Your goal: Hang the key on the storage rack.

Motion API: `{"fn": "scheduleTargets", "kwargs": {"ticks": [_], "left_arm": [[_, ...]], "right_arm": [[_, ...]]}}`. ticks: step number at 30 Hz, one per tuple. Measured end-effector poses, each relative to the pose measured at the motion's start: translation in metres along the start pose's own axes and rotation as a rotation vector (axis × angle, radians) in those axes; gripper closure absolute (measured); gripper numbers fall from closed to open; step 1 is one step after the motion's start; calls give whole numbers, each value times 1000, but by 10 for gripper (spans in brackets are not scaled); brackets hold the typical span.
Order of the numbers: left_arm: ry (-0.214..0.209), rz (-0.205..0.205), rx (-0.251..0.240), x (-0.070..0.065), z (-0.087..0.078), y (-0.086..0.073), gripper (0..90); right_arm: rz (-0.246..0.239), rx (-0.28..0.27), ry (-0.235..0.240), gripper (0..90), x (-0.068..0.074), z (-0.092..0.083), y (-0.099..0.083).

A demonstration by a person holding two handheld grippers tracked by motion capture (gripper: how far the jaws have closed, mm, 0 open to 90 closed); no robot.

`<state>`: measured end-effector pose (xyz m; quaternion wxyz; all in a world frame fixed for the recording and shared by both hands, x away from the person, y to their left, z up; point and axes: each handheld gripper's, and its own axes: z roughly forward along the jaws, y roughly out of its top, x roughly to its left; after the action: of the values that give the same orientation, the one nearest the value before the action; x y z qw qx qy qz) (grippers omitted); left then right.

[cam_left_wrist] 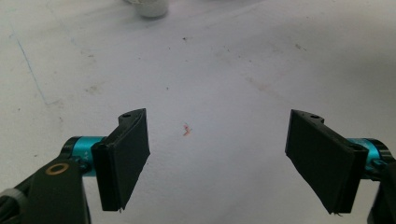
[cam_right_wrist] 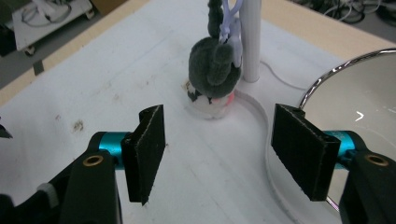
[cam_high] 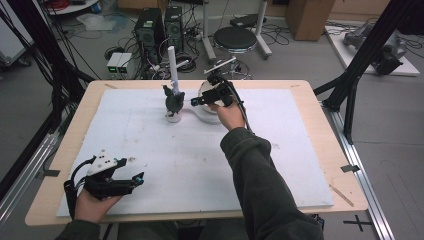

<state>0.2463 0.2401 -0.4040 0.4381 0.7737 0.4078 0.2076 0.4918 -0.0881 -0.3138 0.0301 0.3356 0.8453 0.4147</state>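
Note:
At the back of the white board [cam_high: 190,160] a white stand holds an upright white post [cam_high: 173,65] [cam_right_wrist: 251,37]. A dark grey fuzzy thing [cam_high: 174,101] [cam_right_wrist: 212,65] hangs by the post over a small white cup [cam_high: 173,118] [cam_right_wrist: 210,107]. To its right a round chrome-rimmed mirror [cam_right_wrist: 359,102] [cam_high: 204,89] stands on the stand's curved white base [cam_high: 200,116]. My right gripper [cam_high: 196,101] [cam_right_wrist: 229,154] is open, just short of the fuzzy thing, with nothing between its pads. My left gripper [cam_high: 137,179] [cam_left_wrist: 219,158] rests open and empty at the board's near left.
The white board lies on a wooden table [cam_high: 320,125]. Behind the table the floor carries computer towers [cam_high: 150,30], a round black stool [cam_high: 235,37] and cables. Black frame posts [cam_high: 360,60] rise at the right. A small red speck [cam_left_wrist: 187,129] marks the board.

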Motion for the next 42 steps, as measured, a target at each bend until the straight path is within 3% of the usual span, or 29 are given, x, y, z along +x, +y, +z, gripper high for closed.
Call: {"fn": "scheduleTargets", "kwargs": {"ticks": [5,8,18,26,42], "left_arm": [[-3,7,4,0,1,0,220],[-2,8,4,0,1,0,220],[1,0,0,1,-2,-3,220],[1,7,3,1,-3,-3,220],[-3,1,2,-1,-2,-3,219]], "right_arm": [[7,-18,8,337,-6,-5,-9],[17,0,17,313,-8,-7,-11],[-13,-39,25,293,1,-17,-13],[7,-28,28,248,-2,-17,-28],[3,-71,23,185,-1,-31,-41]]}}
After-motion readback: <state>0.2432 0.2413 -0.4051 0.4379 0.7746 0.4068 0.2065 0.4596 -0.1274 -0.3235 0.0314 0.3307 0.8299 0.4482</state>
